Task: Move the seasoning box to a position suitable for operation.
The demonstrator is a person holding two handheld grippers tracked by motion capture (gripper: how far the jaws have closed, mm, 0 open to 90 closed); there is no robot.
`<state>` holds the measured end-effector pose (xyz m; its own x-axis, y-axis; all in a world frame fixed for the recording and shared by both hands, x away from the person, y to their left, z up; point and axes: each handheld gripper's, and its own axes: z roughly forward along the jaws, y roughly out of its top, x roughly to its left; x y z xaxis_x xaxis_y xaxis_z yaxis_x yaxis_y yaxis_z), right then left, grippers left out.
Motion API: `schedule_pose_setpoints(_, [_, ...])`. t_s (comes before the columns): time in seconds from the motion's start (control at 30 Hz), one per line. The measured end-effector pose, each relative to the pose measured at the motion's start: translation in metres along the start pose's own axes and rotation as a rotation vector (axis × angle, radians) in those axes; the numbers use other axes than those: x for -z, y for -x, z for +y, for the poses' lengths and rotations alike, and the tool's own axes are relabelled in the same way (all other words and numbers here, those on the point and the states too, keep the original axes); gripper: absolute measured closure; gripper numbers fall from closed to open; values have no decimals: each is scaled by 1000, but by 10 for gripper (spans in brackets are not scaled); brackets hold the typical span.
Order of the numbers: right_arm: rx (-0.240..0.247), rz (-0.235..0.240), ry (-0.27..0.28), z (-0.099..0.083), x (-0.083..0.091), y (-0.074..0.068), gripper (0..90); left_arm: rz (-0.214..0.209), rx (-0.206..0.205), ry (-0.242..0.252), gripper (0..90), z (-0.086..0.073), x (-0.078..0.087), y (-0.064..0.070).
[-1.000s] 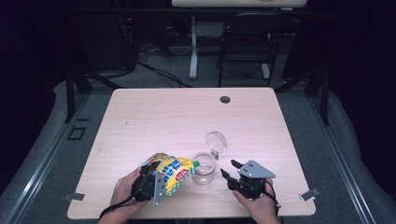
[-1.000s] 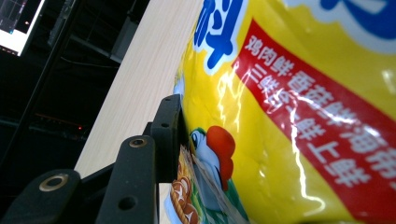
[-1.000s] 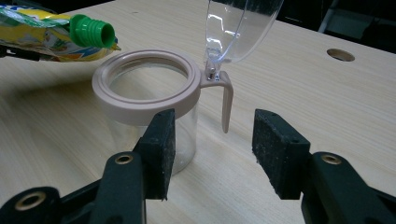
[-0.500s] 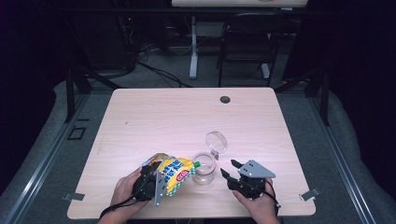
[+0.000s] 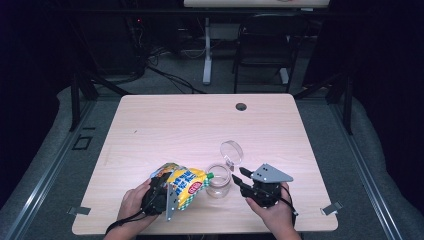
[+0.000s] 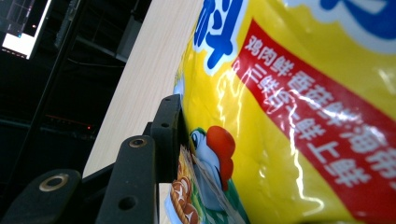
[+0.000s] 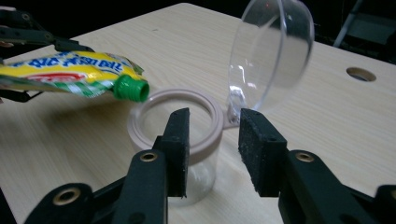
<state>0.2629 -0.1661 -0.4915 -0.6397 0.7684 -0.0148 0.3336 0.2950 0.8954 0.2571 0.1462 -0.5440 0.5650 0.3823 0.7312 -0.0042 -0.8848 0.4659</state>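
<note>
Fingers of the left gripper [image 5: 167, 197] clenched the yellow pouch [image 5: 186, 184], which lay tilted just left of the clear jar [image 5: 218, 180] near the table's [image 5: 190, 125] front edge; the right gripper [image 5: 241, 181], jaws parted and holding nothing, waited just right of the jar. From the left gripper view, the pouch [image 6: 289, 112] looked soft and glossy, likely slippery, best pinched at its flat seam. From the right gripper view, its green cap [image 7: 131, 88] hung over the jar [image 7: 180, 135] rim, the hinged lid [image 7: 271, 51] upright behind.
</note>
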Motion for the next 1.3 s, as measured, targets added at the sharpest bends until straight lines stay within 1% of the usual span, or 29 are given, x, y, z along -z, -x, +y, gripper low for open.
schedule_pose_setpoints(0.07, [18, 16, -5, 7, -2, -2, 650, -5, 2, -4, 603, 0, 0, 1])
schedule_pose_setpoints(0.13, [19, 41, -12, 14, -5, -4, 658, -4, 2, -1, 603, 1, -1, 1])
schedule_pose_setpoints(0.17, [19, 41, -12, 14, -5, -4, 658, -4, 2, -1, 603, 1, -1, 1])
schedule_pose_setpoints(0.2, [32, 57, -18, 20, -10, -6, 686, -1, -5, -6, 603, 2, -2, 1])
schedule_pose_setpoints(0.23, [32, 57, -18, 20, -10, -6, 686, -1, -5, -6, 603, 2, -2, 1])
schedule_pose_setpoints(0.27, [30, 60, -30, 22, -13, -7, 693, 6, -6, -13, 603, 2, -2, 2])
schedule_pose_setpoints(0.3, [28, 72, -44, 28, -20, -8, 705, 11, -10, -17, 603, 2, -3, 2])
schedule_pose_setpoints(0.37, [32, 82, -54, 32, -26, -8, 721, 17, -27, -14, 603, 3, -3, 3])
schedule_pose_setpoints(0.4, [39, 84, -56, 33, -28, -8, 722, 18, -48, -30, 603, 4, -3, 2])
schedule_pose_setpoints(0.43, [39, 84, -56, 33, -28, -8, 722, 18, -48, -30, 603, 4, -3, 2])
schedule_pose_setpoints(0.47, [10, 90, -46, 33, -32, -6, 725, 23, -48, -29, 603, 4, -3, 3])
schedule_pose_setpoints(0.53, [-10, 99, -38, 32, -35, -4, 732, 25, -50, -30, 603, 4, -3, 3])
schedule_pose_setpoints(0.57, [-17, 101, -28, 31, -36, -4, 737, 34, -59, -32, 603, 5, -2, 4])
schedule_pose_setpoints(0.63, [-26, 107, -13, 27, -36, -3, 745, 39, -77, -41, 603, 6, -3, 5])
schedule_pose_setpoints(0.67, [-21, 107, -18, 26, -37, -4, 745, 40, -80, -42, 603, 7, -3, 6])
schedule_pose_setpoints(0.7, [-3, 103, -29, 25, -37, -4, 745, 40, -80, -42, 603, 7, -3, 6])
schedule_pose_setpoints(0.73, [9, 97, -31, 25, -37, -4, 745, 44, -92, -49, 603, 8, -4, 7])
schedule_pose_setpoints(0.83, [4, 110, -23, 23, -35, -3, 742, 49, -96, -57, 603, 9, -4, 8])
schedule_pose_setpoints(0.87, [13, 106, -27, 21, -35, -3, 737, 59, -99, -56, 604, 10, -5, 8])
schedule_pose_setpoints(0.93, [26, 104, -30, 19, -33, -4, 730, 62, -113, -68, 604, 11, -4, 8])
schedule_pose_setpoints(1.03, [28, 104, -24, 18, -30, -5, 725, 72, -124, -73, 604, 12, -3, 9])
schedule_pose_setpoints(1.13, [20, 104, -13, 17, -29, -5, 718, 80, -138, -77, 604, 13, -3, 8])
schedule_pose_setpoints(1.3, [19, 105, -15, 16, -28, -4, 709, 83, -153, -80, 604, 14, -4, 8])
